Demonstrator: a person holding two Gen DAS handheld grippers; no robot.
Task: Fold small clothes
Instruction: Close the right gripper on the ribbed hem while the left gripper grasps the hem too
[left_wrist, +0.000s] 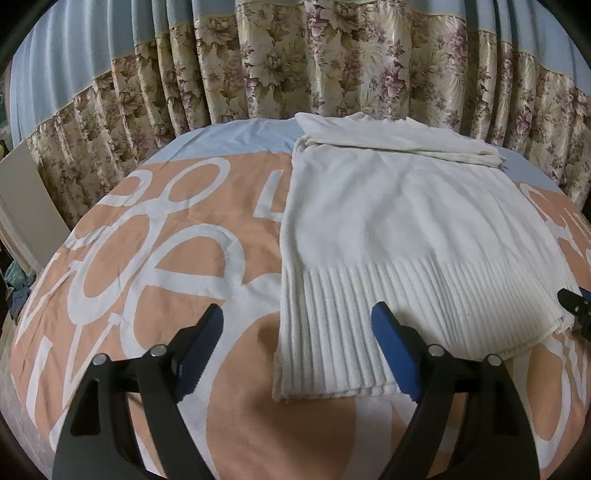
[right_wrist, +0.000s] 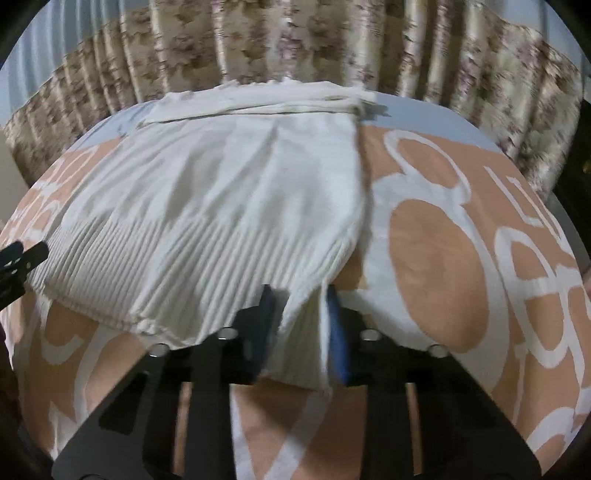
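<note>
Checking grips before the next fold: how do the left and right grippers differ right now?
The left gripper is open and holds nothing; the right gripper is shut on the white sweater's ribbed hem. The left straddles the hem's near left corner; the right pinches the right corner, lifted off the bedspread. Both have blue pads.

Lying flat on bed (left_wrist: 147, 280), over orange sheet (right_wrist: 439, 258) with white lettering: white sweater (left_wrist: 388, 236), sleeves folded across top.
</note>
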